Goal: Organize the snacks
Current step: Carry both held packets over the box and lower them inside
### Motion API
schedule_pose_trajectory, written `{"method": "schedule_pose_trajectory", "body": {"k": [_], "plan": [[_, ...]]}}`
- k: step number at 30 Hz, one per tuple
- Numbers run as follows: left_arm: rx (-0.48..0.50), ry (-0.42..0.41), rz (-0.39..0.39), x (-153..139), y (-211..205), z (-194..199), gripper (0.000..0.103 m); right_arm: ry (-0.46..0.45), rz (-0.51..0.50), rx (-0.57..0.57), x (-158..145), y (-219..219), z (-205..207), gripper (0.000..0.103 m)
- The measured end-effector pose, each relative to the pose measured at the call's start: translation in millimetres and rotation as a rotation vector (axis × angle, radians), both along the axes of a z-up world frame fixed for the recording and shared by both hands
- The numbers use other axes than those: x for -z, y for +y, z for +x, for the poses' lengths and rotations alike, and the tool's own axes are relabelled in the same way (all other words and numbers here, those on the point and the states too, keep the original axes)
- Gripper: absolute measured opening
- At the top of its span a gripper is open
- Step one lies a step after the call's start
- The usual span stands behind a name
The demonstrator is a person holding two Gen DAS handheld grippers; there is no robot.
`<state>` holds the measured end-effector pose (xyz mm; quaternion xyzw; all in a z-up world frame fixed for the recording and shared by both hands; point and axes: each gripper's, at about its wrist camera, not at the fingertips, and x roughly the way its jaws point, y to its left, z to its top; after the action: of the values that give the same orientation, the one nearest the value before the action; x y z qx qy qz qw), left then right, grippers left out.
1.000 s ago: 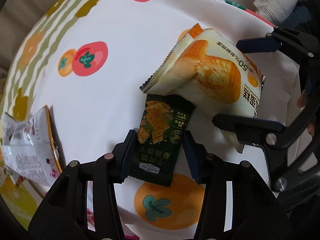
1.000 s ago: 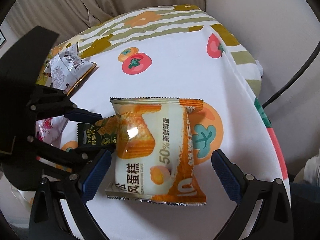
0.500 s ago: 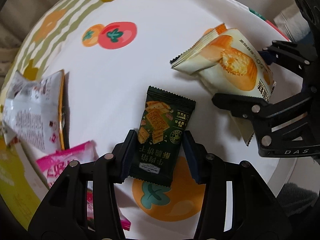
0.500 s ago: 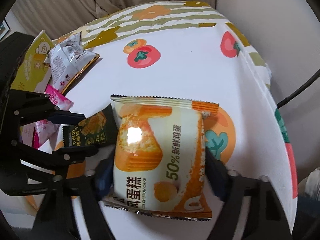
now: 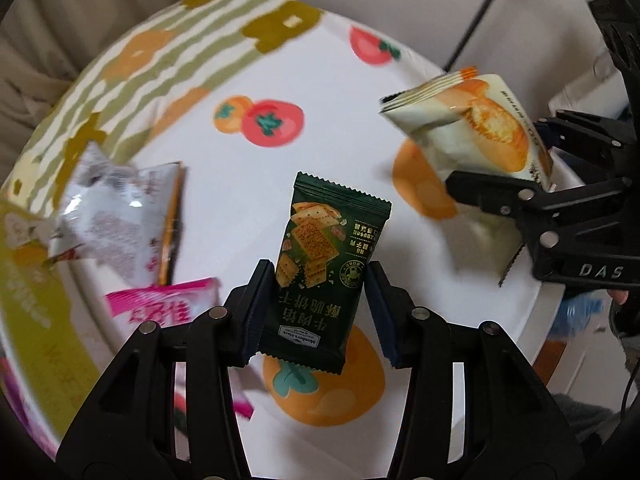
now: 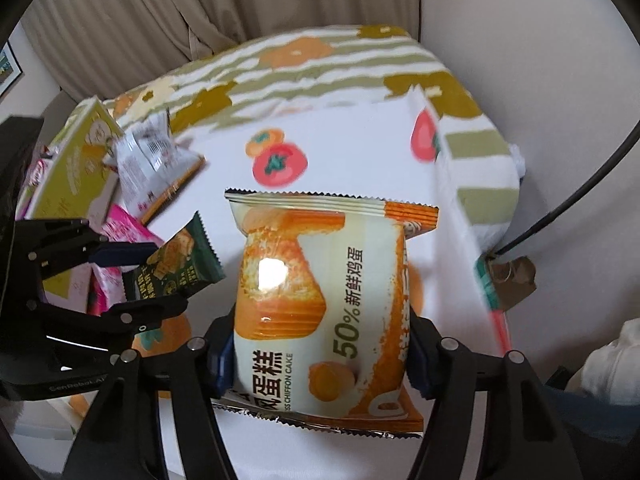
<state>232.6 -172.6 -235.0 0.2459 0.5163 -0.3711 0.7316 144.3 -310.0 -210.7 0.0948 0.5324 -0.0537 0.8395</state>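
Note:
My left gripper [image 5: 316, 312] is shut on a dark green cracker packet [image 5: 320, 264] and holds it lifted above the table; the packet also shows in the right wrist view [image 6: 180, 260]. My right gripper [image 6: 320, 352] is shut on a cream and orange chiffon cake bag [image 6: 324, 304], held up off the cloth; the bag also shows at the right of the left wrist view [image 5: 476, 136]. The two grippers are side by side, the left one to the left of the right one.
The round table [image 5: 240, 128] has a white cloth with tomato and persimmon prints. At its left lie a white and silver snack bag [image 5: 116, 216], a pink packet [image 5: 168, 308] and a yellow-green box [image 6: 72, 168]. A curtain [image 6: 200, 8] hangs behind; a black cable [image 6: 568, 204] runs at the right.
Both grippers have risen with their packets. The right gripper closed on the cake bag and lifted it off the cloth. The left one carried the green packet upward.

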Motion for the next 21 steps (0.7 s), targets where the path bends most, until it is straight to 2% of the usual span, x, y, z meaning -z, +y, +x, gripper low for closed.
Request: {"method": "schedule_pose_trajectory", "body": {"k": [10, 15, 21], "plan": [[-0.277, -0.058, -0.141, -86, 72, 12, 0.043, -0.115, -0.026, -0.091, -81, 20, 7, 0.061], [-0.395, -0.129, -0.184, -128, 121, 17, 0.043, -0.182, -0.010, -0.175, -115, 52, 22, 0.061], [-0.514, -0.185, -0.194, -159, 188, 29, 0.043, -0.243, 0.021, -0.286, -145, 110, 49, 0.061]]}}
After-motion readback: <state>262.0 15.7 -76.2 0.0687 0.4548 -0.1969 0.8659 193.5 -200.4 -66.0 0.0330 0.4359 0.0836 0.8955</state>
